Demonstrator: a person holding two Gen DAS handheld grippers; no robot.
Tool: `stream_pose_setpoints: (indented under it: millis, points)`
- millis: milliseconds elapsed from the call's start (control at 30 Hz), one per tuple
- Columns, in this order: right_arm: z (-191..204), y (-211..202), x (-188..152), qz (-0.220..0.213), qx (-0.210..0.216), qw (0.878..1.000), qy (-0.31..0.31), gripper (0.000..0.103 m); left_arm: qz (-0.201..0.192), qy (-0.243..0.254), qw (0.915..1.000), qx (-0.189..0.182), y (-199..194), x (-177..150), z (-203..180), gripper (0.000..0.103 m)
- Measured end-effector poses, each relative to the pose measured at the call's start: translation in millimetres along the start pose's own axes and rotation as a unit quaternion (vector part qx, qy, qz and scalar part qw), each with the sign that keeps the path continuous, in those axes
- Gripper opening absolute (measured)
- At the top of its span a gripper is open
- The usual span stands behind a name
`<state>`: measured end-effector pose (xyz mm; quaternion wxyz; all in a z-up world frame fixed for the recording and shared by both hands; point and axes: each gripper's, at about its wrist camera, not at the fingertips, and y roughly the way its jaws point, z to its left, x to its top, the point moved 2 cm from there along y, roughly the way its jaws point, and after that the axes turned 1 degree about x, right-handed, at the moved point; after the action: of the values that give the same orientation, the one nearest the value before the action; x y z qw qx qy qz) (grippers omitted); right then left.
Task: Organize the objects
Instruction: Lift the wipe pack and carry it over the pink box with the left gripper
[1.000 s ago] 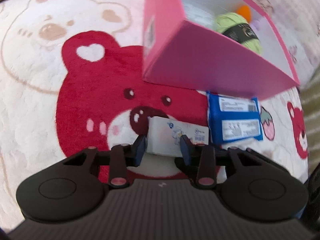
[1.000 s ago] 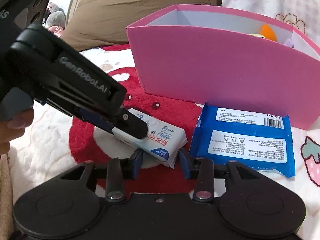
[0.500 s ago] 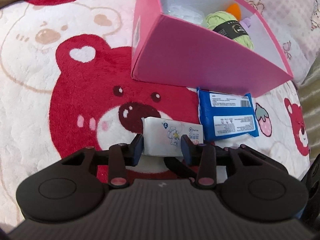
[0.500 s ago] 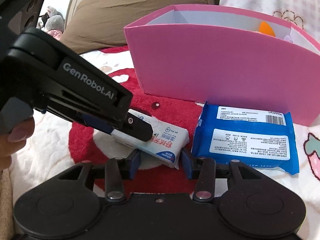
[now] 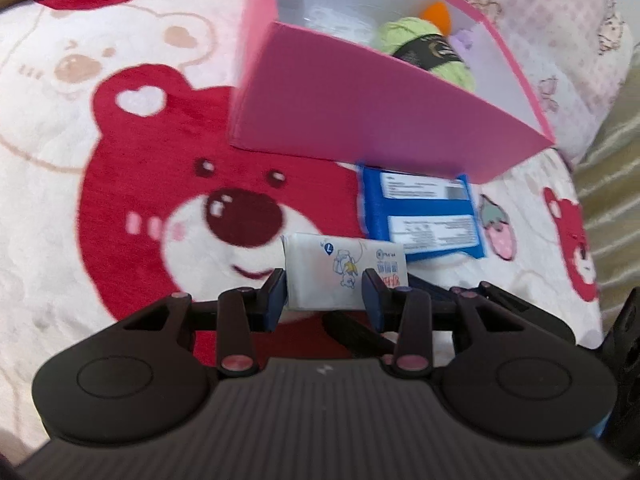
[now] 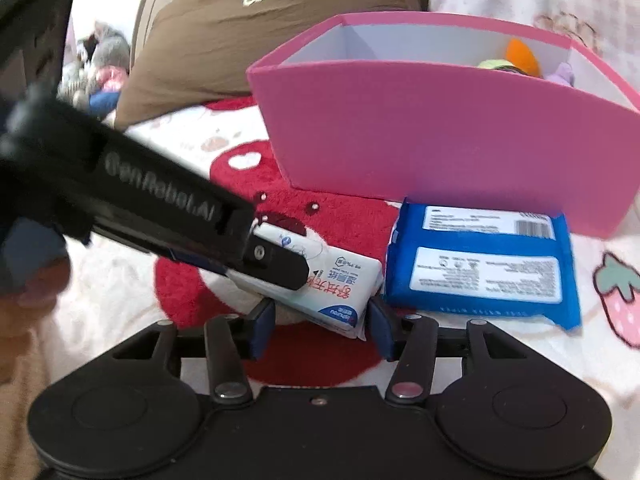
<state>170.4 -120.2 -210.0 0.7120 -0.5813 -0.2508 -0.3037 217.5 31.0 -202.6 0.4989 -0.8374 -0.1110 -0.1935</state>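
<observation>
Pink cardboard box [image 5: 360, 120] sits on a fuzzy bear blanket [image 5: 120, 184], one box, with one green yarn ball [image 5: 424, 50], one orange thing [image 5: 438, 12] and a bit of something purple [image 5: 466, 40] inside. Two packs outside it: one white tissue pack [image 5: 340, 276] and one blue wipes pack [image 5: 424, 216], lying flat just in front of the box.

The left gripper [image 5: 325, 294] has its fingers clamped on the white pack, which looks lifted a little off the blanket. The right gripper [image 6: 320, 326] has its fingers spread fairly wide, holding nothing; the white pack's corner hangs between them.

Only the left wrist view looks down into the box and shows the yarn properly. Only the right wrist view shows the brown pillow [image 6: 248, 28] behind, plus the left gripper's side.
</observation>
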Motion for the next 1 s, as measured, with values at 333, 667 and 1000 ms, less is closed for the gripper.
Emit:
stream_pose_setpoints:
  millis: [333,667,1000]
  points:
    - [-18,-34,1,-0.009,-0.012,1.0,0.0,0.065,-0.011,0.038,0.999,-0.02,-17,-19,-34,0.038]
    - [3,-68,16,-0.02,-0.04,0.998,-0.035,0.066,-0.052,0.076,0.9958,0.002,-61,-26,-62,0.04]
    - [18,-104,42,-0.023,-0.055,0.997,-0.055,0.068,-0.07,0.098,0.9928,-0.003,-104,-17,-91,0.038]
